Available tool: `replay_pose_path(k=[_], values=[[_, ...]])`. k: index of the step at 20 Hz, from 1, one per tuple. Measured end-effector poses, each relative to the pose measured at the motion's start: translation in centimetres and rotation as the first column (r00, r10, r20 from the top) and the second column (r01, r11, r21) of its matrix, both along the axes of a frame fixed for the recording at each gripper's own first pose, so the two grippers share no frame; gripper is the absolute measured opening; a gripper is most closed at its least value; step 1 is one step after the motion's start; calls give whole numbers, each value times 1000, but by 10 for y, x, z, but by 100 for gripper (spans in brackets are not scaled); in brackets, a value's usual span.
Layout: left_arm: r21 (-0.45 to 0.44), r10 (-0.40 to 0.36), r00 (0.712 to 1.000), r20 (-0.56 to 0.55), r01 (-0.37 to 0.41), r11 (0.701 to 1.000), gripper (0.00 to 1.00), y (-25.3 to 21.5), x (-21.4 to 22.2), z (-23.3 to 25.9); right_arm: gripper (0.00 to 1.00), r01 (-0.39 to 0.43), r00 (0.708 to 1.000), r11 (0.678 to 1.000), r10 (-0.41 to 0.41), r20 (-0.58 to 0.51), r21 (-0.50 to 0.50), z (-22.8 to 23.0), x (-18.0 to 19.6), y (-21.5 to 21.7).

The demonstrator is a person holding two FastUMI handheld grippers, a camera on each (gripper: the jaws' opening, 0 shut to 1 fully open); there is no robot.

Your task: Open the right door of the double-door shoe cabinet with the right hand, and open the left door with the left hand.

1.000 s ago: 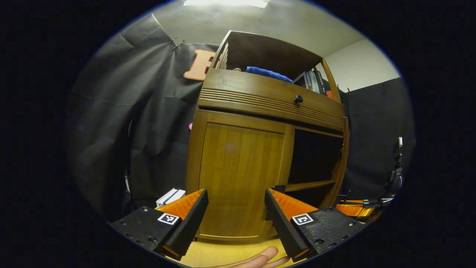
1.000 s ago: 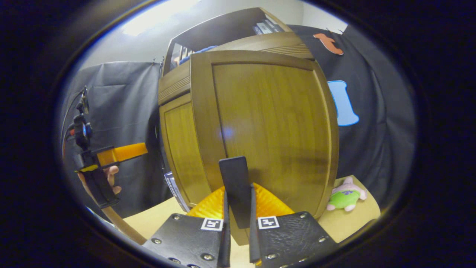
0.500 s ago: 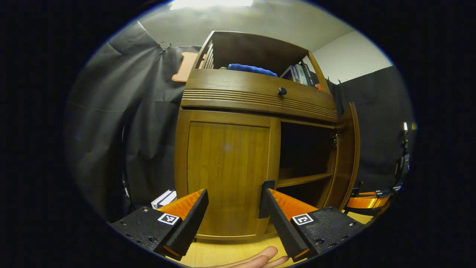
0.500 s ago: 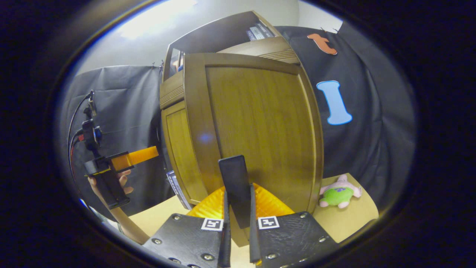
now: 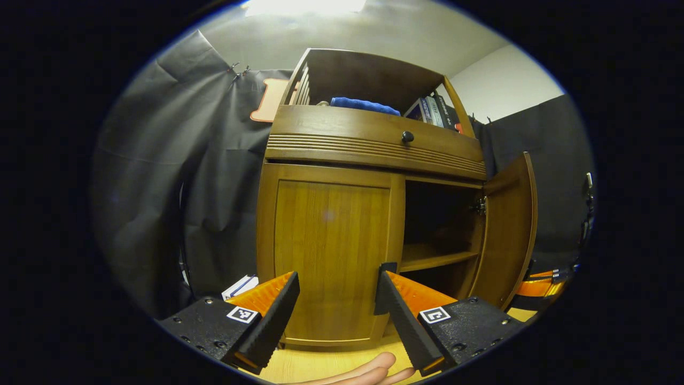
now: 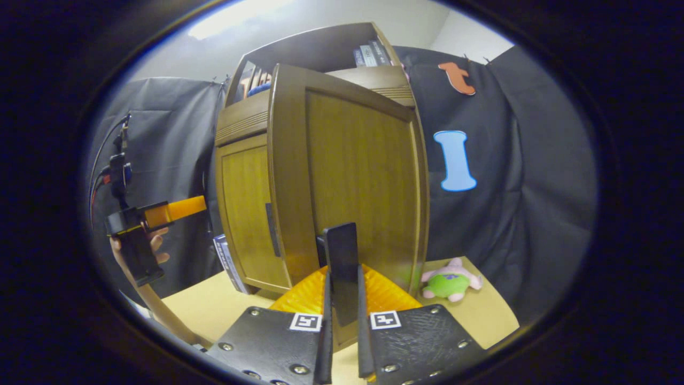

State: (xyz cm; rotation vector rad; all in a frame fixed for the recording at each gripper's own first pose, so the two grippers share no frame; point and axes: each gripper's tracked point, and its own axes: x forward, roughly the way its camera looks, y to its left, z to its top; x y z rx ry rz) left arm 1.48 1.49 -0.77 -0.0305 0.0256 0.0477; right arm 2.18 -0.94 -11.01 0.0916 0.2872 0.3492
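Swinging out wide now, the right door [image 5: 507, 230] of the shoe cabinet [image 5: 374, 144] stands more open than it did a moment ago. Before, it only stuck out a little; now you can see right into the dark inside and the shelf [image 5: 435, 258] in there.

The right hand-held gripper [image 6: 342, 278] has its two fingers squeezed together on the thin near edge of the right door [image 6: 358, 176], so it looks like it is holding the door and pulling it round. In the right gripper view the door has turned further to the side than before.

The left hand-held gripper [image 5: 336, 305] has its fingers wide apart with nothing between them. It has stayed in front of the left door [image 5: 331, 251], which is closed and flat against the cabinet. The far-off left hand-held gripper [image 6: 155, 219] also shows in the right gripper view, held by a hand [image 6: 155, 246] near the left side of the cabinet.

So I think the first half of the job is nearly done. Next the left door needs opening, and the open fingers would have to reach its edge and grab it.

A green soft toy [image 6: 449, 280] sits on the bench [image 6: 481, 310] to the right.
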Motion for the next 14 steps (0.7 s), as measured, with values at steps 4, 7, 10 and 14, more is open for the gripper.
replay_pose_path(k=[4, 7, 10, 14], values=[[4, 7, 1000, -7, -7, 1000, 94, 2, 1, -5, 18, 35, 999, 999, -35, 9, -30, 2, -4, -13], [8, 13, 1000, -18, -13, 1000, 89, 3, 4, -9, 18, 70, 997, 997, -69, 19, -31, 3, -6, -28], [13, 16, 1000, -24, -16, 1000, 89, 5, 8, -10, 18, 140, 990, 989, -139, 23, -58, -3, -5, -53], [13, 28, 999, -36, -27, 1000, 89, 9, 13, -15, 18, 241, 970, 958, -235, 55, -155, -8, 2, -94]])
